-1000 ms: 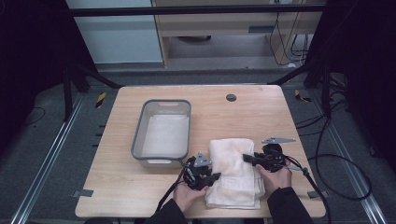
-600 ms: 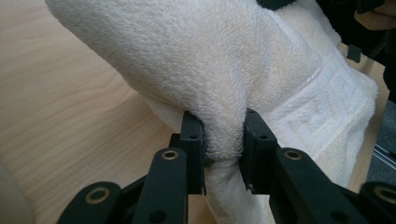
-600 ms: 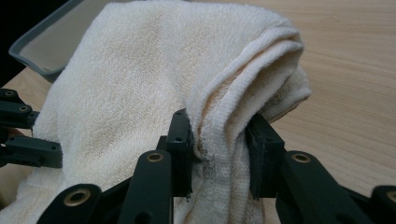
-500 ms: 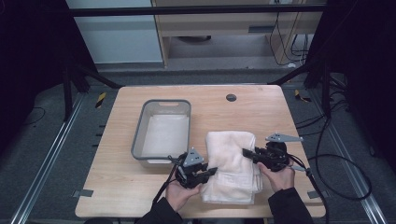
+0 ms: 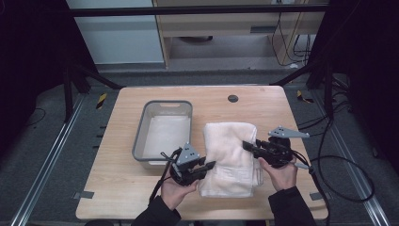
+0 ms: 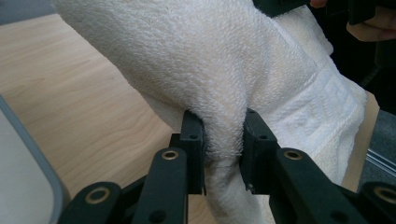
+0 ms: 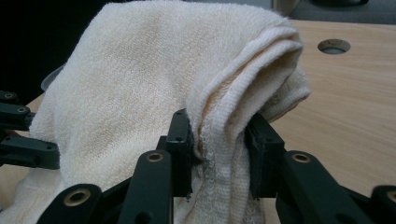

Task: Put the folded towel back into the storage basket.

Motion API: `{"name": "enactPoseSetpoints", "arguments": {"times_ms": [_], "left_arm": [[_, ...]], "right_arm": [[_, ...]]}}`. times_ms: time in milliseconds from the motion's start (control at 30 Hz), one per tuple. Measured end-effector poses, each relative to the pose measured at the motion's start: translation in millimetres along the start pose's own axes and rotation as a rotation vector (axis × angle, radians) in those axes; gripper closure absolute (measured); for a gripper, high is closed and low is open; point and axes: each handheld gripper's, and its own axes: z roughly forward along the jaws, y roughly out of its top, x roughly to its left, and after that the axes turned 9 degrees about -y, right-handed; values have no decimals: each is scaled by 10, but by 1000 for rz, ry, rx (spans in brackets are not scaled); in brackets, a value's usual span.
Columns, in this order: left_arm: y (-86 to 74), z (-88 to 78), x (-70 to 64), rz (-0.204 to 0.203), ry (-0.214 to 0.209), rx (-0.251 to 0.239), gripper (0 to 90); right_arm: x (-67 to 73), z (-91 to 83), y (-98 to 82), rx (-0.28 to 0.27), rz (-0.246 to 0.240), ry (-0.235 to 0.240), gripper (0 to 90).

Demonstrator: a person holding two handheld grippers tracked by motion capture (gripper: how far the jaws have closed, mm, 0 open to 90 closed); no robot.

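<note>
Towel (image 5: 231, 153) | left gripper (image 5: 210, 165) clamped on its left edge | right gripper (image 5: 245, 144) clamped on its folded right edge | both jaws pinching cloth

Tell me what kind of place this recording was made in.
Probably a lab or workshop recording station, not a home: a bare wooden table with a cable hole stands on grey floor between metal rails, loose cables trail beside it, and dark frame struts surround it.

A lab or workshop: wooden table (image 5: 141, 197) on metal floor rails (image 5: 44, 174); loose cables (image 5: 348, 165); dark frame struts (image 5: 301, 75).
</note>
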Motion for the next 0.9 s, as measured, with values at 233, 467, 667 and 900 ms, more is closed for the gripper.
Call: {"name": "enactPoseSetpoints", "arguments": {"times_ms": [233,467,667,900], "left_arm": [[57,-123,34,13,21,-21,727],[112,-238,72,20,34,-40,727],[158,-325,102,22,47,-62,727],[204,-406,149,26,61,-74,727]], "right_arm": [[96,10,123,-26,-18,0,666],[183,19,245,-50,-34,6,667],[250,28,348,-69,-47,10,666],[307,56,436,-85,-56,11,666]]}}
